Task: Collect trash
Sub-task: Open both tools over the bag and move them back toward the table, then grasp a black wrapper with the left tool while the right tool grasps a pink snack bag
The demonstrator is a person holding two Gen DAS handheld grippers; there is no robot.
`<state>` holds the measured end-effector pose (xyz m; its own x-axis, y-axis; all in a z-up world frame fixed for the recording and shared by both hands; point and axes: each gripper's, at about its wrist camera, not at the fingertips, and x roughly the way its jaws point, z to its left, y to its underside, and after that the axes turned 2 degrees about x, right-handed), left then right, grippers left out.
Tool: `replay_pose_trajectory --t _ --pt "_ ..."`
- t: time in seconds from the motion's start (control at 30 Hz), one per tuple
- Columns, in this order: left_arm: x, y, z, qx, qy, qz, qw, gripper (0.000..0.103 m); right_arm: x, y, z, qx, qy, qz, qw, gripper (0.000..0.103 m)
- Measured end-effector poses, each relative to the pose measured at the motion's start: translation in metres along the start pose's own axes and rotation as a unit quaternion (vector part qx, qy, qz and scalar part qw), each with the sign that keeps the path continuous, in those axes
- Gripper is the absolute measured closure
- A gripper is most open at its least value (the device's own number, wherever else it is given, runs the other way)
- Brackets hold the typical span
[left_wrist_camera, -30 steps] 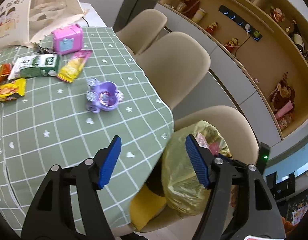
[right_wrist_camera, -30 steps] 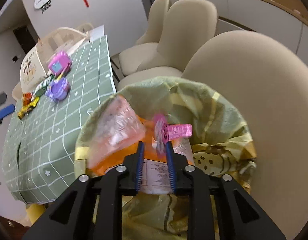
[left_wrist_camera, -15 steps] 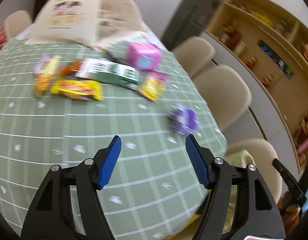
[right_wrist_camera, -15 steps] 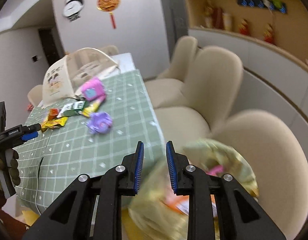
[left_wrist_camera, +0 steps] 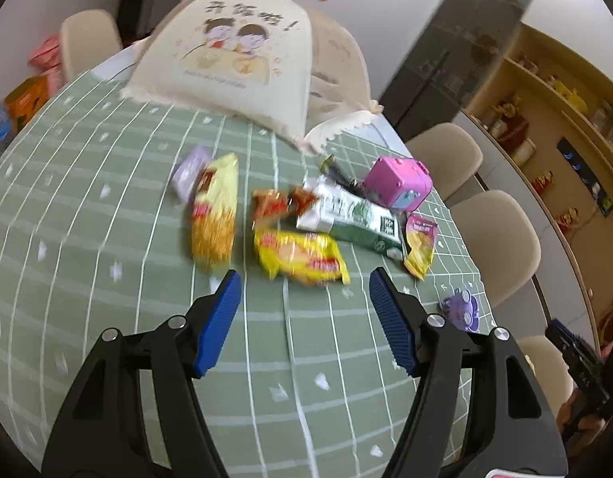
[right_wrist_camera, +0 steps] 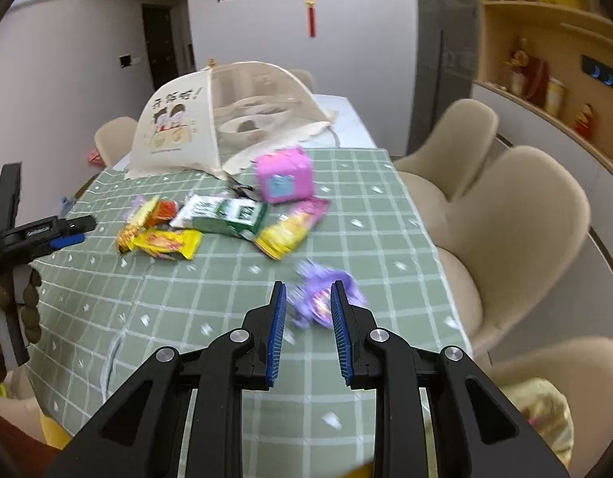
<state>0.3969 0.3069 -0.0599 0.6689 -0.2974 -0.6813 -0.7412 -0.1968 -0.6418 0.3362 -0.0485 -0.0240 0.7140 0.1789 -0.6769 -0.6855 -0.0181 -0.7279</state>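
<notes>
Several wrappers lie on the green checked tablecloth (left_wrist_camera: 87, 239): a yellow wrapper (left_wrist_camera: 302, 257) (right_wrist_camera: 167, 243), a green and white carton (left_wrist_camera: 350, 215) (right_wrist_camera: 222, 215), a yellow-pink packet (left_wrist_camera: 420, 239) (right_wrist_camera: 290, 227), an orange wrapper (left_wrist_camera: 278, 203) and a long yellow packet (left_wrist_camera: 215, 215). My left gripper (left_wrist_camera: 304, 279) hovers open just short of the yellow wrapper, holding nothing. My right gripper (right_wrist_camera: 308, 292) has a narrow gap with nothing in it, above the near table edge; a purple toy (right_wrist_camera: 306, 310) shows behind it. The yellow trash bag (right_wrist_camera: 545, 410) sits low right on a chair.
A pink toy box (left_wrist_camera: 398, 183) stands by the carton. A cream mesh food cover (left_wrist_camera: 242, 55) takes up the far end of the table. Beige chairs (right_wrist_camera: 517, 239) line the right side, with wall shelves behind. A person's hand (right_wrist_camera: 27, 298) holds the left gripper at the left edge.
Both grippers swung away from the yellow bag on the chair to the table. The left now faces the wrappers; the right rose out of the bag. Neither jaw width changed.
</notes>
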Motion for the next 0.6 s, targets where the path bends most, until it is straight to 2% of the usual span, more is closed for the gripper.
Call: replay_pose_trajectory --t 0.13,0.3,0.5,0.6 --pt "0.021 -0.031 -0.011 0.043 0.033 -0.001 0.9986 0.039 0.025 -0.016 0.014 0.021 -0.001 0.0 1.0 0.08" --pt "0.083 -0.074 -0.033 0.058 0.079 0.022 0.995 0.039 0.05 -0.026 0.015 0.032 0.028 0.013 0.999 0.08" --pt "0.187 -0.108 -0.039 -0.003 0.054 0.078 0.9954 0.039 0.073 -0.033 -0.009 0.084 0.069 0.036 0.993 0.08" --pt "0.225 -0.108 -0.049 0.017 0.046 0.107 0.993 0.039 0.077 -0.029 -0.02 0.108 0.085 0.044 0.989 0.08"
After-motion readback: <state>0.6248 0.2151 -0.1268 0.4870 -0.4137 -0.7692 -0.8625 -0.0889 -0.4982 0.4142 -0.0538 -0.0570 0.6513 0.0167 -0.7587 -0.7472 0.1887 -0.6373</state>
